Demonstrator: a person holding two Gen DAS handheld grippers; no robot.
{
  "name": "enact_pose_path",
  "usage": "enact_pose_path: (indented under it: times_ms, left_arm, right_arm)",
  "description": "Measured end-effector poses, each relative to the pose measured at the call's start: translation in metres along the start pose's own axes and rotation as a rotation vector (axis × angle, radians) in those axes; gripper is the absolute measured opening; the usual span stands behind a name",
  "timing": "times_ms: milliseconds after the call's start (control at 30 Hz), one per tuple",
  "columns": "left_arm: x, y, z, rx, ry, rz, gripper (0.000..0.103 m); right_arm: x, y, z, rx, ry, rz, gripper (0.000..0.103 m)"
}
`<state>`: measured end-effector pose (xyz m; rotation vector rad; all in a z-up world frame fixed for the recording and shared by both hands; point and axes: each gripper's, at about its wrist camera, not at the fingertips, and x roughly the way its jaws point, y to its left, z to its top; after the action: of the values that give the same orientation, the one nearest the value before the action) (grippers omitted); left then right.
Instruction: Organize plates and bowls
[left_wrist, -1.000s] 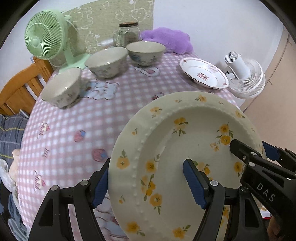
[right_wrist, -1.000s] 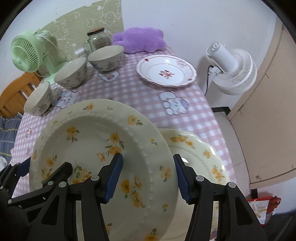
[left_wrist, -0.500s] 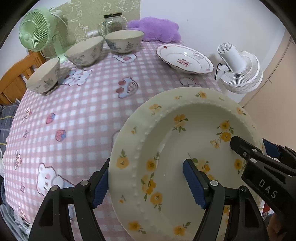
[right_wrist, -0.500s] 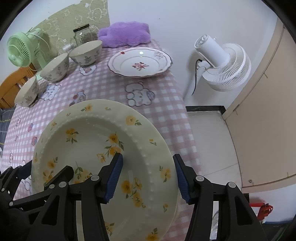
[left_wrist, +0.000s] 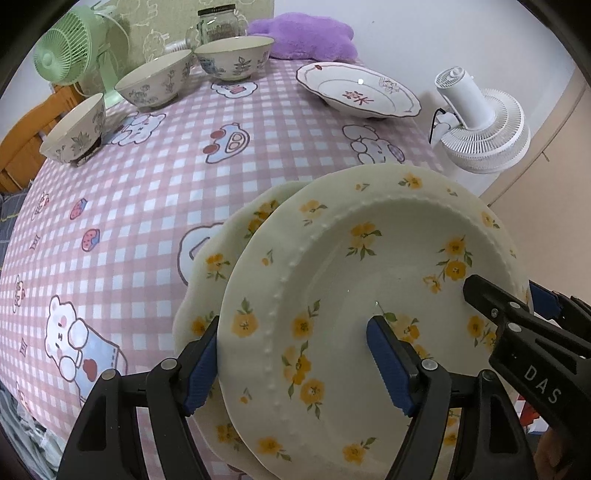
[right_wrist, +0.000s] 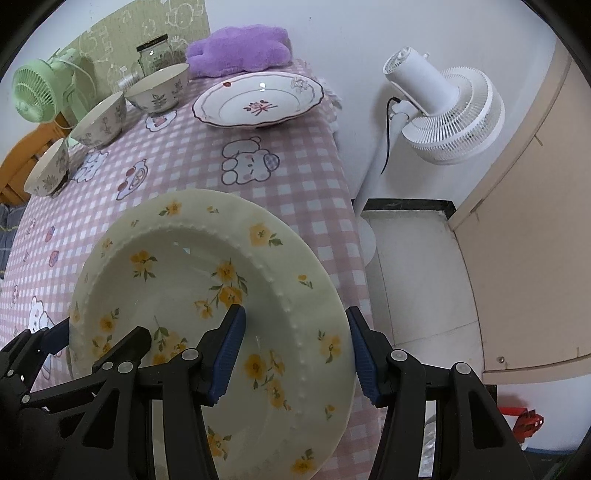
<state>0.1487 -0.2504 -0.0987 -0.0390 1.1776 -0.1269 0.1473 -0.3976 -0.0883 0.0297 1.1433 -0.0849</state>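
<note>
I hold a cream plate with yellow flowers (left_wrist: 369, 295) between both grippers, tilted over the table's near right corner. My left gripper (left_wrist: 295, 365) is shut on its left rim, one pad under the edge and one inside the well. My right gripper (right_wrist: 295, 354) is shut on the opposite rim. A second yellow-flowered plate (left_wrist: 221, 258) lies on the pink checked cloth directly under the held one, mostly hidden. A white plate with a red flower (left_wrist: 358, 94) sits at the far right. Three patterned bowls (left_wrist: 232, 55) (left_wrist: 155, 83) (left_wrist: 74, 129) stand in a row at the far left.
A green fan (left_wrist: 66, 51), a glass jar (left_wrist: 218, 22) and a purple cushion (left_wrist: 303, 35) line the back of the table. A white standing fan (right_wrist: 443, 107) and a beige cabinet door (right_wrist: 517, 221) are off the table's right edge. A wooden chair (left_wrist: 22, 147) is at the left.
Both grippers carried the flowered plate toward the table's near right corner and lower. It now hangs over the second flowered plate, which earlier lay off to its right.
</note>
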Motion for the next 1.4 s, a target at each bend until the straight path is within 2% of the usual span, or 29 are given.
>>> enact_pose_path:
  times_ms: [467,567,633,800,900,1067,1400]
  left_arm:
    - [0.007,-0.012,0.0,0.017,-0.032,0.083,0.082]
    - [0.008,-0.022,0.0,0.071,-0.047,0.14,0.091]
    - [0.009,-0.026,-0.001,0.086,-0.049,0.162,0.093]
    - [0.002,-0.015,0.003,0.048,-0.058,0.131,0.093]
    - [-0.008,-0.014,0.003,0.043,-0.081,0.098,0.093]
    - [-0.014,-0.007,0.003,0.026,-0.088,0.072,0.093]
    - [-0.015,0.003,0.001,-0.028,-0.079,0.081,0.093]
  right_arm:
    - [0.008,-0.005,0.002,-0.025,0.01,-0.007,0.052]
    - [0.007,-0.002,0.002,-0.052,-0.001,-0.011,0.051]
    - [0.007,0.002,0.002,-0.078,0.0,-0.021,0.051]
    - [0.0,-0.001,0.001,-0.075,-0.014,-0.01,0.05]
    - [-0.006,-0.001,0.001,-0.095,-0.019,-0.016,0.034]
    - [-0.005,0.004,0.002,-0.11,-0.012,-0.015,0.034]
    - [0.003,0.018,0.006,-0.164,0.009,-0.003,0.034]
